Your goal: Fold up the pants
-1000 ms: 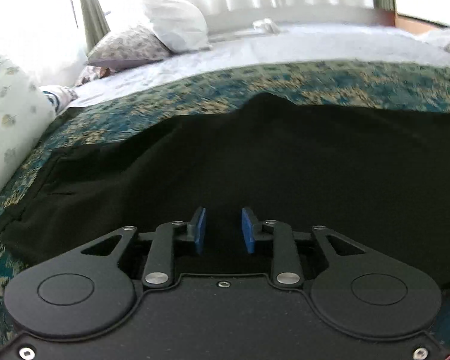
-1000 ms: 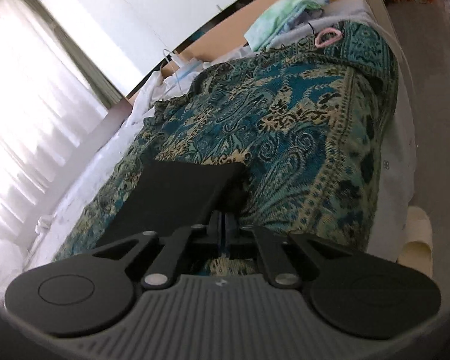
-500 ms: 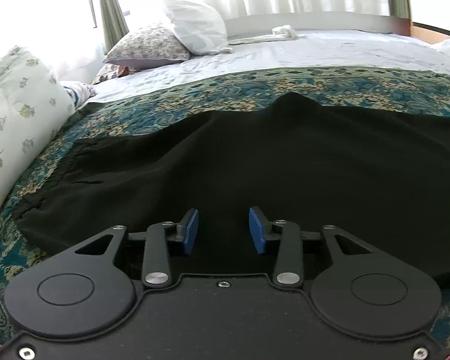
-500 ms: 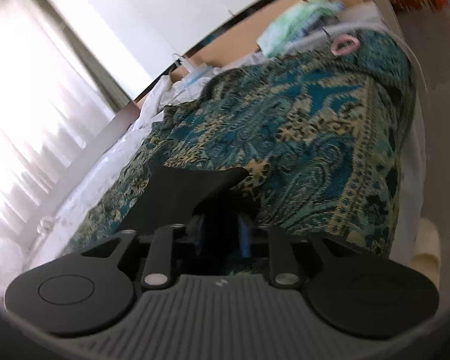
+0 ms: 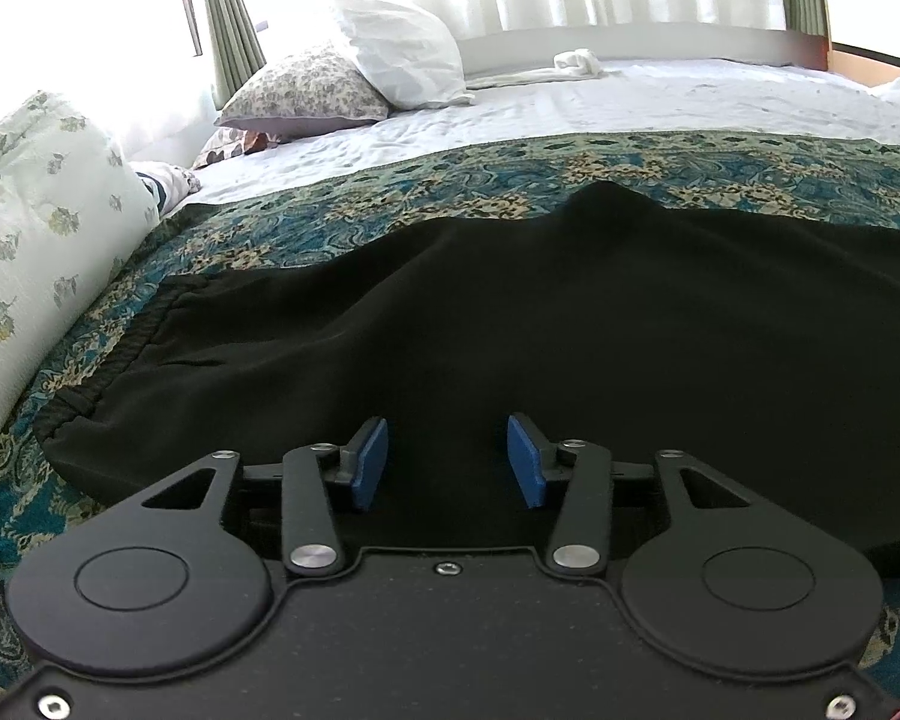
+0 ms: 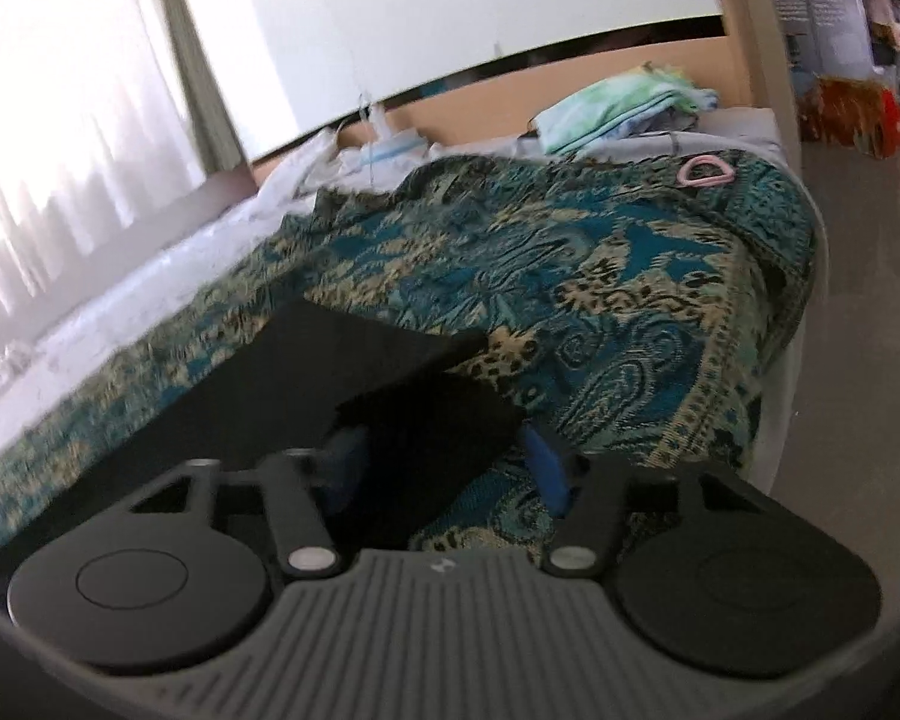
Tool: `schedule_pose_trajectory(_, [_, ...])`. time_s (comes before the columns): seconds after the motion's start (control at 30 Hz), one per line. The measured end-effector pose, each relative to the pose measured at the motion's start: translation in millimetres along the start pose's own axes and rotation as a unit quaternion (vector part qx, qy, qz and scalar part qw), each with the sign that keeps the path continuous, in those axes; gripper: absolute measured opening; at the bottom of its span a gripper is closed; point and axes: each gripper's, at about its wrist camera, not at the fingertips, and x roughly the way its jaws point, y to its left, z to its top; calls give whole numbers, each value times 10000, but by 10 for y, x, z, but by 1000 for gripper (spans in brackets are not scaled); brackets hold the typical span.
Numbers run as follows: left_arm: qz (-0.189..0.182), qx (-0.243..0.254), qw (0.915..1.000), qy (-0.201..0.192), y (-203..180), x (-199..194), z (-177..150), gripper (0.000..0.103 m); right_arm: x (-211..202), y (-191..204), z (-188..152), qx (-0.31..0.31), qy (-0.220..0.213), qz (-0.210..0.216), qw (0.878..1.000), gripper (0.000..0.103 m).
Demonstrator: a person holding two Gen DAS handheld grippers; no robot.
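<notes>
Left hand-held gripper (image 5: 447, 461) and right hand-held gripper (image 6: 444, 465) both gape wide.

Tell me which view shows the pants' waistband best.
The left wrist view: the gathered waistband of the black pants lies in full sight at left on the patterned bedspread. The right wrist view shows only a leg end, no waistband.

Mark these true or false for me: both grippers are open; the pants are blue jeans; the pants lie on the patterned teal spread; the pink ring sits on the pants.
1. Both grippers are open. True: the left gripper and right gripper both show parted jaws.
2. The pants are blue jeans. False: the pants are black.
3. They lie on the teal spread. True.
4. The pink ring sits on the pants. False: it lies on the spread, well apart.
</notes>
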Motion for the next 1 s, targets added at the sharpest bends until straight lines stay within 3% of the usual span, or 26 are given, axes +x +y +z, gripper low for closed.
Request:
schedule_pose_trajectory(0.03, [6, 5, 10000, 0, 1, 2, -3, 45, 29, -7, 18, -22, 17, -47, 10000, 20])
schedule_pose_trajectory(0.07, [8, 17, 10000, 0, -5, 5, -2, 45, 39, -43, 38, 64, 33, 50, 10000, 15])
schedule_pose_trajectory(0.13, [0, 4, 10000, 3, 2, 4, -2, 45, 50, -144, 62, 371, 26, 198, 9991, 13])
schedule_pose_trajectory(0.43, [-32, -94, 9999, 23, 48, 18, 14, 48, 123, -203, 134, 638, -175, -117, 9977, 10])
schedule_pose_trajectory(0.53, [-55, -203, 9998, 49, 75, 13, 30, 50, 146, -260, 155, 810, -176, 41, 9966, 9])
schedule_pose_trajectory(0.6, [-41, -215, 9997, 52, 60, -34, 38, 50, 86, -307, 129, 971, -269, 244, 9946, 13])
schedule_pose_trajectory(0.77, [-460, -238, 9984, -223, -51, -297, 18, 66, -163, -465, 44, 1553, -535, 602, 9846, 54])
schedule_pose_trajectory(0.87, [-761, -158, 9963, -354, -178, -431, 7, 74, -240, -413, -13, 1448, -411, 1070, 9828, 73])
schedule_pose_trajectory(0.93, [-896, -6, 9952, -382, -283, -464, -5, 74, -222, -293, -75, 1208, -35, 1284, 9843, 74])
schedule_pose_trajectory(1.0, [-883, 194, 9953, -356, -379, -454, -48, 74, -233, -157, -130, 868, 102, 1181, 9891, 74])
